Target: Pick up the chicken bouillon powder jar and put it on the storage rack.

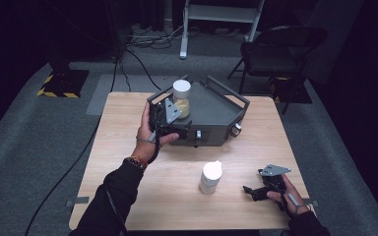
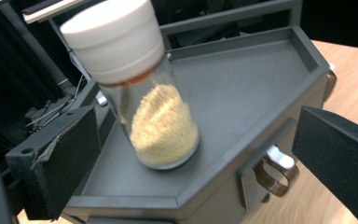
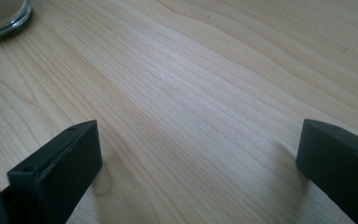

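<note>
Two jars are in play, and the work in hand looks like loading them onto the grey tray (image 2: pixel 261 79). Nearest the person, the right gripper (image 1: pixel 254 191) lies low over the wooden table (image 3: pixel 205 93) with its jaws spread wide and nothing between them; just beyond its left jaw tip the glass base of the second jar (image 3: pixel 2 18) stands on the wood, and from the high view that white-capped jar (image 1: pixel 210 177) is upright, apart from the tray and a little way off from the gripper. Farther out, the left gripper (image 1: pixel 163 118) is at the tray's near corner, its jaws also parted and gripping nothing. The grain-filled jar (image 2: pixel 151 93) stands on the tray floor just ahead of the gap between them, closer to the left jaw, clear of both pads. My reading is that this jar is set down and let go, so the step is half done. Next would be the right gripper's turn: swing its open jaws around the second jar's body below the cap, close squarely, lift it upright, and carry it over the tray's rim without knocking the first.
</note>
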The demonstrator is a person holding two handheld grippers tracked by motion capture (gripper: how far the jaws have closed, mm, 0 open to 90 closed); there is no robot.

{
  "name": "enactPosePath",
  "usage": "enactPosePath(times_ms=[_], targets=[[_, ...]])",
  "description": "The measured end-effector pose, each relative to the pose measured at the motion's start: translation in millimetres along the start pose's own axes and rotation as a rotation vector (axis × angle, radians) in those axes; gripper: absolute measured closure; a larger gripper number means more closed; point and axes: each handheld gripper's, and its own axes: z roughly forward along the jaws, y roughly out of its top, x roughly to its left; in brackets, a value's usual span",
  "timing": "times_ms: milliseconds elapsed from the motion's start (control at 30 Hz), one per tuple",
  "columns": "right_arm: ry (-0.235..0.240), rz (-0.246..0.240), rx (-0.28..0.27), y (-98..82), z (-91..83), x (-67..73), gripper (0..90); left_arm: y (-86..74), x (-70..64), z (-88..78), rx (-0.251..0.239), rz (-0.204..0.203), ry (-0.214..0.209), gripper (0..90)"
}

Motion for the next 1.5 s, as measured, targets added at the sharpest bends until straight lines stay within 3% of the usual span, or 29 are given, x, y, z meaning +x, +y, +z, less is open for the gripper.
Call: enactPosePath(times_ms=[467, 700, 933, 1500], targets=[[0.0, 0.0, 0.0, 0.0, 0.0, 0.0, 0.0, -15.2, -13.2, -11.6, 0.036, 0.104, -0.028, 0.8], [0.0, 0.0, 0.0, 0.0, 0.0, 0.1, 0.0, -26.4, -17.9, -16.9, 0.053, 0.125, -0.041, 0.9], [-0.001, 0.002, 0.0, -0.1, -0.1, 0.4, 0.0, -43.2, -18.9, -19.3, 0.086, 0.117, -0.062, 0.9], [-0.002, 0.003, 0.0, -0.2, -0.2, 0.6, 0.0, -77.8, -37.6, -25.9, 0.195, 0.181, -0.066, 1.0]])
